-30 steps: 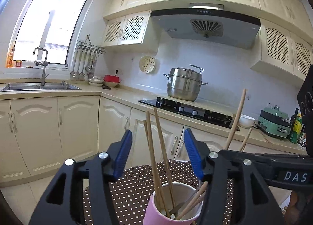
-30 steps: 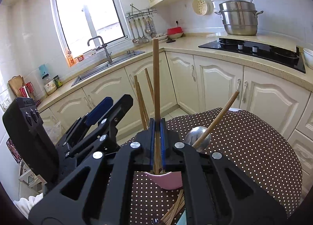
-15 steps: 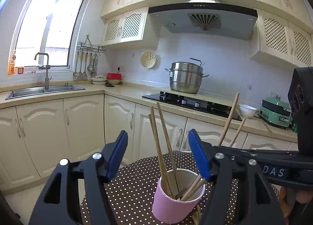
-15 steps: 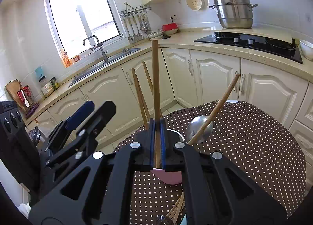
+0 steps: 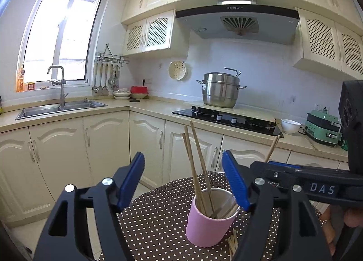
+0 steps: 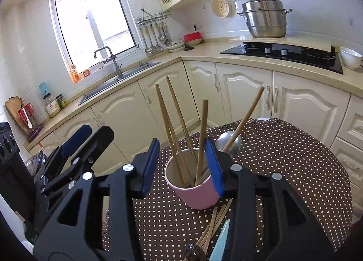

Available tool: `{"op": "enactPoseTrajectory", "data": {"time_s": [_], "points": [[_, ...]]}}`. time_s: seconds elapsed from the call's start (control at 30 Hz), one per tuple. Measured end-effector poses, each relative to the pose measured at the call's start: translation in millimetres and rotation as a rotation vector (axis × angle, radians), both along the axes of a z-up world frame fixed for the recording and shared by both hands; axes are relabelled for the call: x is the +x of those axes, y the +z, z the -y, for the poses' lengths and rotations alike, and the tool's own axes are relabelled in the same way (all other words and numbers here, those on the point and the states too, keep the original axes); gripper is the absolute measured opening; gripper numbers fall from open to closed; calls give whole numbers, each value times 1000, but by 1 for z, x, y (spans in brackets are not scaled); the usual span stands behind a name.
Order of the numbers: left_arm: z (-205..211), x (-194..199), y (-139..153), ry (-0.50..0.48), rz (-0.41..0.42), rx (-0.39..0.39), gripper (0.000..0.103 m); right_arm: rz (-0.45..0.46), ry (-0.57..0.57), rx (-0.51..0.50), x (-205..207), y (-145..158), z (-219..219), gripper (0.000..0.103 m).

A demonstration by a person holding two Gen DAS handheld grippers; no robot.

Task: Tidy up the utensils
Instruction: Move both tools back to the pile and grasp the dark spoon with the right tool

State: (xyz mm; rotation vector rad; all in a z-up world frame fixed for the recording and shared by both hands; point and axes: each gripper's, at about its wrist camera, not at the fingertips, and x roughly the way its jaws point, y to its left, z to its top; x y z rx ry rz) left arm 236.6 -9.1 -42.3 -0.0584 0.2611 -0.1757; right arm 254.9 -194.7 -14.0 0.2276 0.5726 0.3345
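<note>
1. The left gripper (image 5: 182,182) hung with its blue pads spread wide and nothing between them, a little back from the pink cup (image 5: 209,222); I judged it was kept near so it could steady the cup if needed, not touching it
2. The pink cup (image 6: 195,189) stood upright on the polka-dot tablecloth (image 6: 295,159), and it held several wooden chopsticks (image 6: 172,129) leaning toward the left rim
3. One thicker wooden stick (image 6: 202,138) stood in the cup between the open jaws of the right gripper (image 6: 182,165), free of both pads; from that I judged it had been let go into the cup, so this part of the tidying looked done
4. The right gripper's pads sat to either side of the cup's mouth, the right pad close against the rim, though whether it touched I could not tell
5. Behind the cup a metal ladle (image 6: 228,143) with a long wooden handle slanted up to the right; whether its bowl rested in the cup or behind it was hidden
6. More loose chopsticks (image 6: 213,222) and a pale blue utensil (image 6: 221,240) lay on the cloth just in front of the cup, below the right gripper, still to be gathered
7. Reaching them would mean clearing the upright sticks, which could snag on a pad and tip the light cup
</note>
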Motion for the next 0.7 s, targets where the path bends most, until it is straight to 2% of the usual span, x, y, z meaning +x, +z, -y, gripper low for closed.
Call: {"op": "enactPoseTrajectory", "data": {"time_s": [0.17,0.3,0.5,0.7], "points": [[1,-11,-4,-31,-80,25,72,18,-32,-47,-20,3,10,45],[-2,-18,-19,-44,-184,26,72,-18,-27,-106,-36,-10,15,45],[-4,-30,-50,-63,-321,8,72,-140,35,-240,-56,-60,7,45],[0,-46,-77,-80,-401,44,72,-278,128,-394,-76,-114,-7,44]]}}
